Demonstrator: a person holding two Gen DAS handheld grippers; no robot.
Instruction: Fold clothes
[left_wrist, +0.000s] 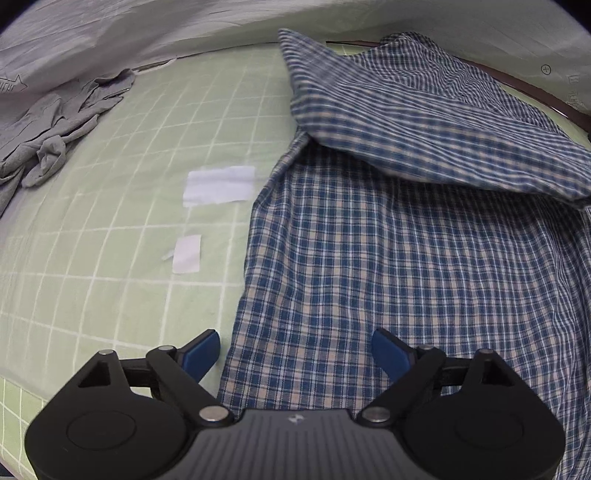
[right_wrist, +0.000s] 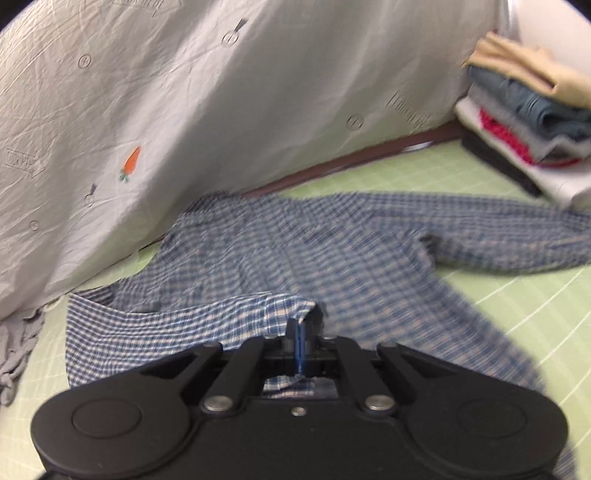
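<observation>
Right gripper (right_wrist: 300, 338) pinched tight on a fold of the checked shirt (right_wrist: 332, 251), lifting its edge.

My left gripper (left_wrist: 295, 354) hangs with fingers spread wide over the shirt's (left_wrist: 406, 258) hem, gripping nothing; the shirt sprawls on the green sheet (left_wrist: 110, 258), grey clothes (left_wrist: 48, 136) bunched far left, a folded pile (right_wrist: 528, 122) far right.
</observation>
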